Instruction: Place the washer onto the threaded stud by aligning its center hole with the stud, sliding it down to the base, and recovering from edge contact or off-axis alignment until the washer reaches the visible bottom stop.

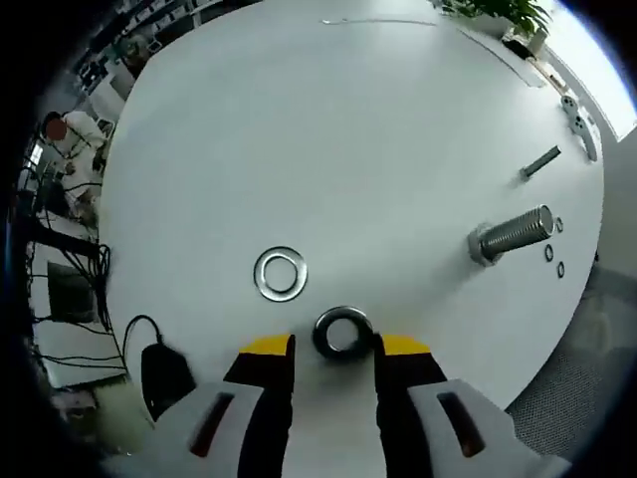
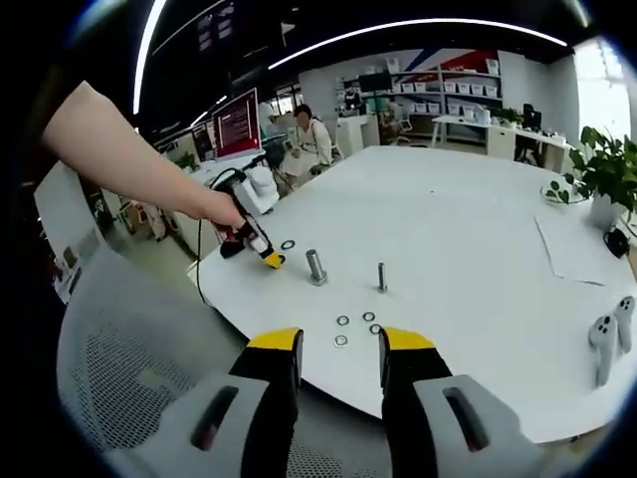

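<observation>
1. Left gripper (image 1: 335,346): yellow-tipped jaws spread apart, straddling a dark steel ring washer (image 1: 342,333) that lies flat on the white round table (image 1: 328,149); jaws not closed on it, nothing held
2. Just beyond, a brighter flat silver washer (image 1: 280,273) lies flat, apart from the dark one
3. Farther off, the large threaded steel stud (image 1: 512,235) with hex base stands bare; no washer on it. Judgement: task barely begun; pick-up, alignment and slide to base all remain
4. Near the stud: three small silver washers (image 1: 553,249) and a thin grey bolt (image 1: 540,161); none block the path from washer to stud
5. Right gripper (image 2: 336,344): jaws apart, empty, hovering off the table's near edge, well apart from the stud; small washers lie just ahead of it
6. Right gripper view, farther: a person's bare arm (image 2: 129,154) holds the left gripper at the far edge
7. White game controllers (image 2: 607,339) and a potted green plant (image 2: 602,174) sit well clear
</observation>
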### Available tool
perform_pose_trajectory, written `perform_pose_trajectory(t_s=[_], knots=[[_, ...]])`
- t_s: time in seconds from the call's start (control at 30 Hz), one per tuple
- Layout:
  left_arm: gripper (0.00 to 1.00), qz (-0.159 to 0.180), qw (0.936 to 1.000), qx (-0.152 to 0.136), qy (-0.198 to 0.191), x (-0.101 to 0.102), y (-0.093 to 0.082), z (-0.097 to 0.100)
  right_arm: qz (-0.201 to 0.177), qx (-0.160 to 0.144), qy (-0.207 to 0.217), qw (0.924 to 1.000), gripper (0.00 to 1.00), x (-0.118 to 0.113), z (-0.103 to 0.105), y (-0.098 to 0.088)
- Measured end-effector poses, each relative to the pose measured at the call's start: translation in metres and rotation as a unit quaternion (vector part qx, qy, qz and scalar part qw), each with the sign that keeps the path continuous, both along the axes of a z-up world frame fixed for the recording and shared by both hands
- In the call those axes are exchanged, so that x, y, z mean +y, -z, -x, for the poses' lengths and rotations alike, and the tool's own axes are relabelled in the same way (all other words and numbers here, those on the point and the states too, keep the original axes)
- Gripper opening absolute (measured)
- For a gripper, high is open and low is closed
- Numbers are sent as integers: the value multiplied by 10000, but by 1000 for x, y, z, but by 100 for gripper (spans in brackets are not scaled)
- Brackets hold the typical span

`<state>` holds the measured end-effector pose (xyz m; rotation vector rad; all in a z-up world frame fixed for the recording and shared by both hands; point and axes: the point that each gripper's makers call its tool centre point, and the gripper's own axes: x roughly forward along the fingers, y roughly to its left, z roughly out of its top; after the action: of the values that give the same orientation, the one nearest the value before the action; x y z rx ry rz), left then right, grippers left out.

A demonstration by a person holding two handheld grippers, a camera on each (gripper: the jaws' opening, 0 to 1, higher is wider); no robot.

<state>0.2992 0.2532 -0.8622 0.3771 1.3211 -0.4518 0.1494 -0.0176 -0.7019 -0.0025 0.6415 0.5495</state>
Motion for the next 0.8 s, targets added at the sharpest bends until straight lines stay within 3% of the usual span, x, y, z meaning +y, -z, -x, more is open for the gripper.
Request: perform_pose_trajectory(t_s=[0.37,0.8], knots=[[32,13,9999,58,-139,0,-1,-5,15,-11,-3,10000,33,0,0,0],[31,-177,9991,374,-31,0,0,-5,44,-7,-1,10000,33,-1,0,0]])
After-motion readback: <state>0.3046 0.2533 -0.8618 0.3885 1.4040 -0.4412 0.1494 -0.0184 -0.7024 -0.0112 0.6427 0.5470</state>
